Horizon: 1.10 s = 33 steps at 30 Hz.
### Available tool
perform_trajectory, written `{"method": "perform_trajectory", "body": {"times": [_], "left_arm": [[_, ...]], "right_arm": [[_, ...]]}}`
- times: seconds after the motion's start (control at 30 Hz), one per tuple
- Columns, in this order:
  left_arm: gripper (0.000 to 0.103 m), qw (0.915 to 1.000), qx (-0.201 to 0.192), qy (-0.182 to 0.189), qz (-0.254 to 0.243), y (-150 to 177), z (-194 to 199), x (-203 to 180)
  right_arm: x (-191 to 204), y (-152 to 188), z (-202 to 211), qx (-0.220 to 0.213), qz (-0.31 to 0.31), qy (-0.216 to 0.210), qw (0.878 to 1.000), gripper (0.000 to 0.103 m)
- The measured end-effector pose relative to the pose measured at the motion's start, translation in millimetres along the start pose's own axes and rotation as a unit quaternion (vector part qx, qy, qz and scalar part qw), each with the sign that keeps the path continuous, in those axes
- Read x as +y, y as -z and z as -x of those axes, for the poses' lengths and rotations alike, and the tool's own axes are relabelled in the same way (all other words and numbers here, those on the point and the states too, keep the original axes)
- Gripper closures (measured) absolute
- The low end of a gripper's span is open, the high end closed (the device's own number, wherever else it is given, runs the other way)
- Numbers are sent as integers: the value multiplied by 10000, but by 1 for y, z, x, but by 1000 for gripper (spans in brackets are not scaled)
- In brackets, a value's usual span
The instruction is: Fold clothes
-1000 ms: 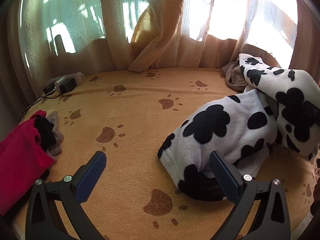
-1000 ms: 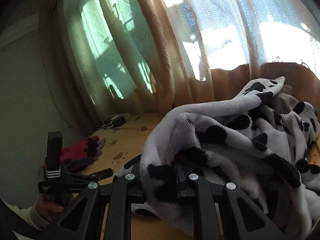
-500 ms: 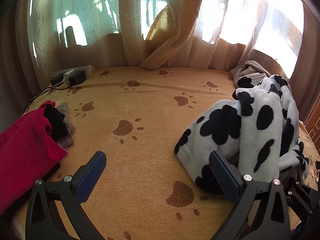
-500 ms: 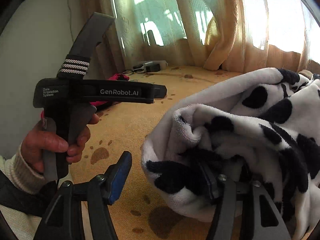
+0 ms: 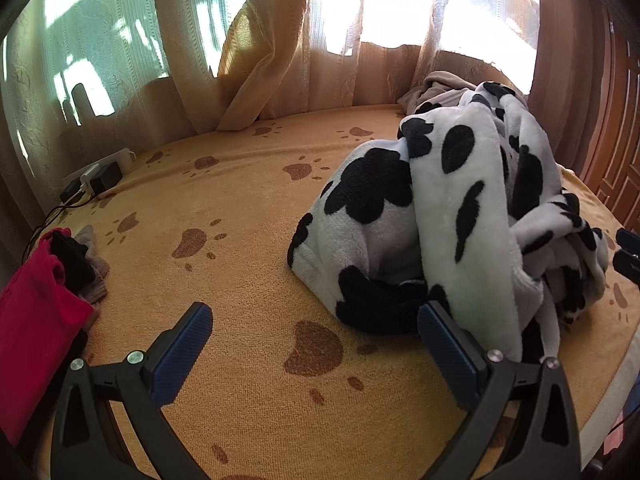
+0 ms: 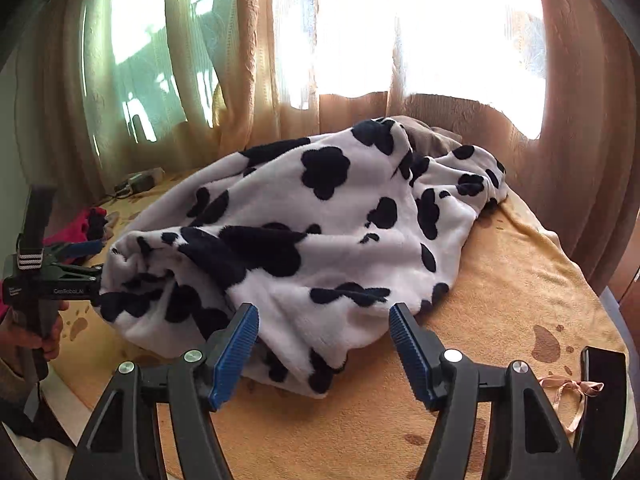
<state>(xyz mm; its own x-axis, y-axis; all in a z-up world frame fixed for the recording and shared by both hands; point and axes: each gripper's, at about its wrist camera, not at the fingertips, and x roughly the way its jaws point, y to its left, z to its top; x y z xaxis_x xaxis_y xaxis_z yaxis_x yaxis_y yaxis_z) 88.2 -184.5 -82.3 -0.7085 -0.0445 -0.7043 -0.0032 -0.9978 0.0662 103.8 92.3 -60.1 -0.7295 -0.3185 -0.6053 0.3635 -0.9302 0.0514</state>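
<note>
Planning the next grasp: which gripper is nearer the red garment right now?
Left. The left gripper hovers open over the bedspread with the red garment just beside it; the right gripper is open across the cow-print garment, far from it.

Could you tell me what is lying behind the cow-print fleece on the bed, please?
Behind the cow-print fleece, a taupe garment pokes out near the curtains. Most of it is hidden by the fleece, so what kind of garment it is cannot be told.
</note>
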Motion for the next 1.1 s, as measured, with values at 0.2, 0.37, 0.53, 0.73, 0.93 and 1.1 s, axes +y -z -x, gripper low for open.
{"method": "perform_trajectory", "body": {"times": [0.2, 0.37, 0.53, 0.73, 0.93, 1.1], "left_arm": [[0, 9991, 265, 273, 193, 2, -4, 4], [0, 9984, 322, 406, 235, 12, -4, 10], [0, 9945, -206, 341, -972, 27, 14, -13], [0, 8932, -1710, -826, -4077, 67, 44, -72], [0, 7805, -2122, -1146, -5768, 85, 28, -89], [0, 6996, -2642, -1362, -6498, 74, 22, -96]], "right_arm": [[-22, 8, -19, 641, -402, -390, 9964, 33], [-61, 4, -17, 438, -1309, -444, 9894, 33], [-60, 6, -13, 371, -1091, -384, 9926, 33], [-52, 5, -21, 395, -960, -465, 9935, 33], [-51, 5, -21, 375, -1037, -527, 9925, 33], [-52, 8, -19, 355, -1111, -559, 9916, 33]]}}
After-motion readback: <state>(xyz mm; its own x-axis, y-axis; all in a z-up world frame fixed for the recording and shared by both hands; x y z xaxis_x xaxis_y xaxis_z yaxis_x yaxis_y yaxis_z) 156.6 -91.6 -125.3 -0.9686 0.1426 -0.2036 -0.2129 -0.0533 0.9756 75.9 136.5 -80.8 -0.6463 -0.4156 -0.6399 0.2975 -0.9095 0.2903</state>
